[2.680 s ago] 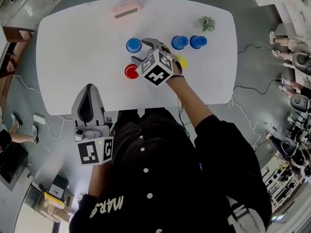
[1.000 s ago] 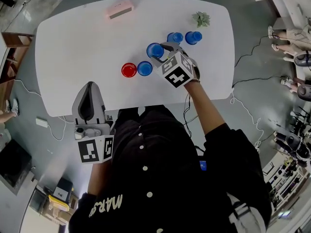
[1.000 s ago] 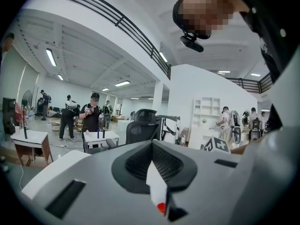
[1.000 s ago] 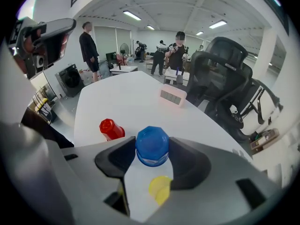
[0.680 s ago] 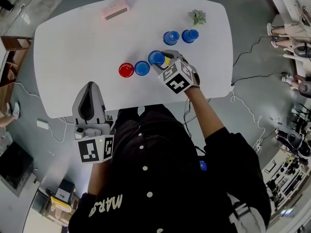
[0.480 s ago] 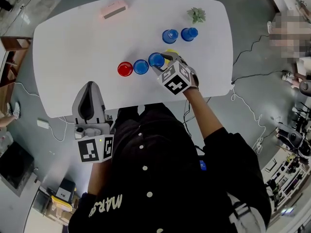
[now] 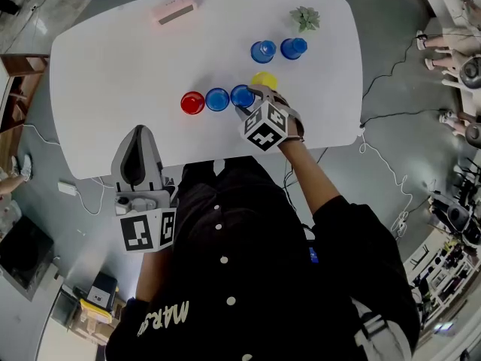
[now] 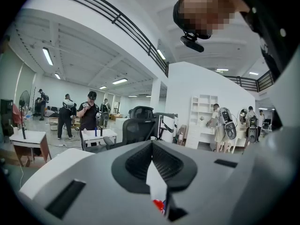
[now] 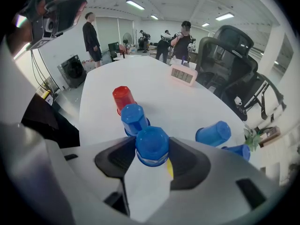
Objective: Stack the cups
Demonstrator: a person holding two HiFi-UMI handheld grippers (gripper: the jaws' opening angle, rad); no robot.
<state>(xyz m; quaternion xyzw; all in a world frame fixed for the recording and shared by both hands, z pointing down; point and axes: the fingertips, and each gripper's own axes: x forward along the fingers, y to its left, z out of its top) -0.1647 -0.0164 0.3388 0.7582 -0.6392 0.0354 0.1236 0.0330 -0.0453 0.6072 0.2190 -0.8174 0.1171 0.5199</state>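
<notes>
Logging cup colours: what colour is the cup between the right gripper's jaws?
Blue cup; shows best in the right gripper view.

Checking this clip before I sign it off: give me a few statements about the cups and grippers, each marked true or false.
1. The right gripper is shut on a blue cup. True.
2. The yellow cup sits stacked on the red cup. False: the yellow cup stands alone on the table, on the far side of the right gripper.
3. The red cup has a second blue cup right beside it. True.
4. The left gripper holds a cup. False: it is shut on nothing, off the table's near edge.
5. The plant stands beside the red cup. False: it is near the far edge.
</notes>
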